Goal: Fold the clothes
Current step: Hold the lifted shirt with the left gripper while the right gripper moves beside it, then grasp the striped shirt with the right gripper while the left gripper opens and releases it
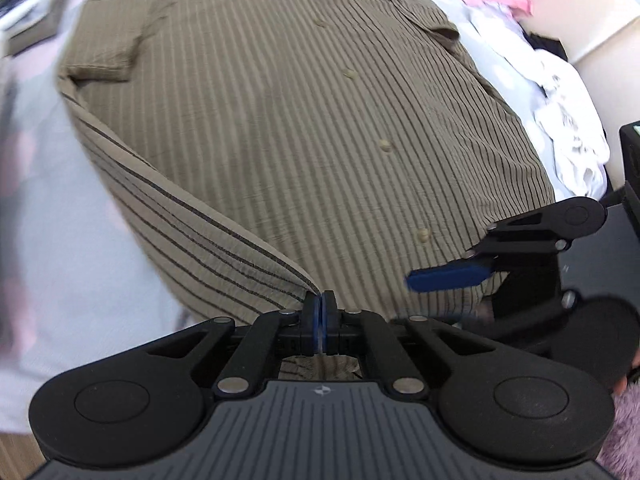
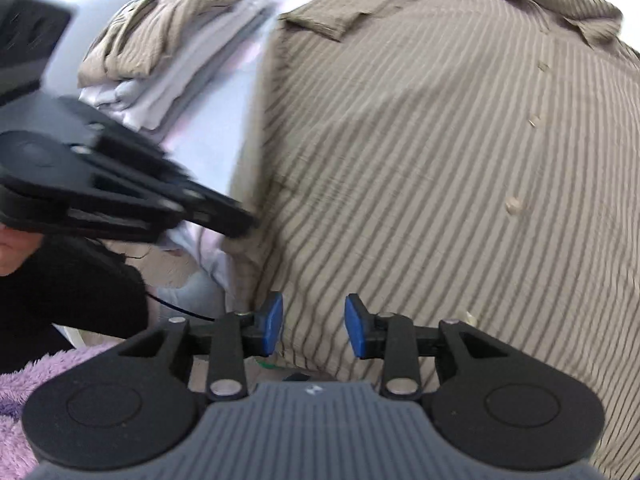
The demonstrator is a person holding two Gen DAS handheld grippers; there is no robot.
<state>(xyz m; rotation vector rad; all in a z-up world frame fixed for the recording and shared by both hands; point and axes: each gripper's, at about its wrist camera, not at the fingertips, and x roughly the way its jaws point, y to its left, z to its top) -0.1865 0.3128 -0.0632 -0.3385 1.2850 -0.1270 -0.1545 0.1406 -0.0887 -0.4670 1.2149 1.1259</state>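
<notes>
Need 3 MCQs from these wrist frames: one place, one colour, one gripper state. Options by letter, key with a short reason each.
1. Where is the folded pile in the right wrist view?
A. left of the shirt
B. on the collar
C. under the gripper

2. Pad colour on the right hand-held gripper?
A. red
B. blue
C. white

3. Left hand-held gripper is:
A. wide open
B. off the bed
C. shut on the shirt hem

A: pile lies left of the shirt.
B: both pads blue.
C: pads meet, pinching fabric.

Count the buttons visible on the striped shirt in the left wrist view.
4, running down the front of the striped shirt: one near the collar, one on the chest, one at mid-front, one near the hem. Others may be hidden.
</notes>
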